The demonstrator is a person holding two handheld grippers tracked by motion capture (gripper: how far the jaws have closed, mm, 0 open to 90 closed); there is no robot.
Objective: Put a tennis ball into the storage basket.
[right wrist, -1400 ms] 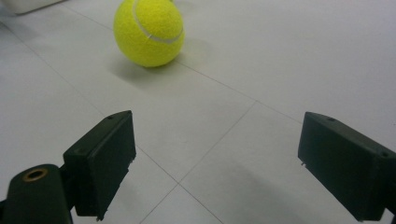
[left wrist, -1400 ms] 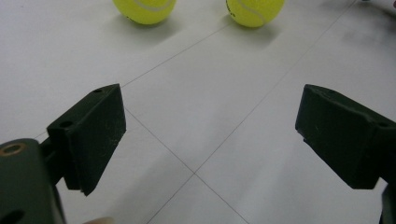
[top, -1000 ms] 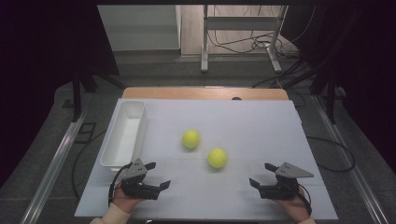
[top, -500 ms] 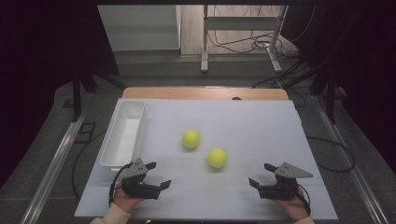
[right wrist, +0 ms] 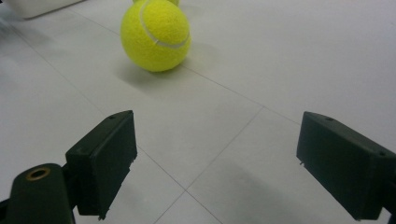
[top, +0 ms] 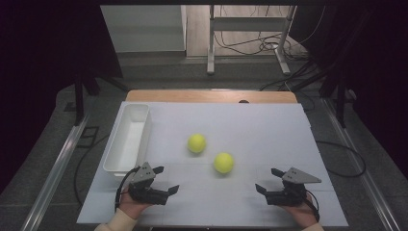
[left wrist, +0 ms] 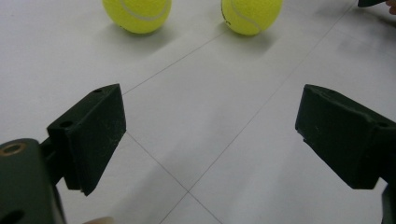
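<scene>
In the left gripper view the top edge cut off both tennis balls (left wrist: 137,14); in the right gripper view the near ball hid most of the far one (right wrist: 173,2).

Two tennis balls, both bright yellow-green w/ pale curved seams, fuzzy felt, round & undamaged; both rest on the white table top, neither held nor touched; far ball (top: 197,143) sits near table centre, a bit left of middle; near ball (top: 223,162) lies to its right & closer to the person, near the first but clearly apart, a gap of bare surface between; each casts a soft shadow beneath; in left gripper view they show side by side at top edge, far ball (left wrist: 137,14) at left, near ball (left wrist: 251,15) at right; in right gripper view the near ball (right wrist: 155,35) shows large, seam curving across its top.
</scene>
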